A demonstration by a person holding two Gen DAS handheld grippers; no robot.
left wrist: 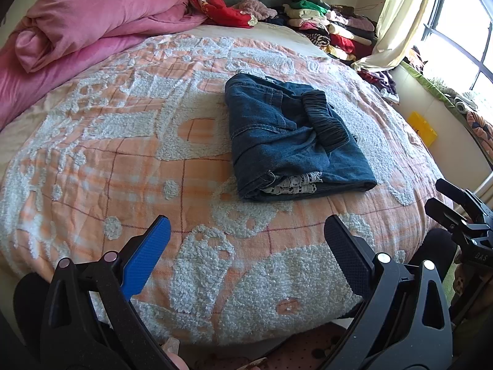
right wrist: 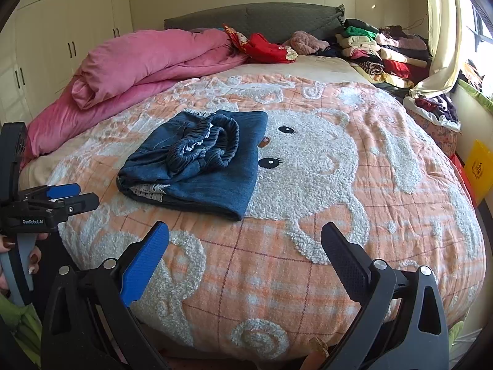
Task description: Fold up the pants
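A pair of blue denim pants [left wrist: 289,141] lies folded into a compact bundle on the bed, its dark elastic waistband [left wrist: 325,120] on top and a lace trim showing at the near edge. It also shows in the right wrist view [right wrist: 200,163]. My left gripper [left wrist: 246,237] is open and empty, held back above the near edge of the bed, apart from the pants. My right gripper [right wrist: 245,240] is open and empty too, near the bed's front edge. The right gripper shows at the right edge of the left wrist view [left wrist: 443,200]; the left gripper shows at the left edge of the right wrist view [right wrist: 77,195].
The bed carries an orange plaid blanket with fluffy white bear patches [right wrist: 308,169]. A pink duvet [left wrist: 92,24] is piled at the far left. Stacks of folded clothes [right wrist: 379,52] sit at the far right by the grey headboard [right wrist: 262,18]. A yellow box [left wrist: 422,128] and a window are to the right.
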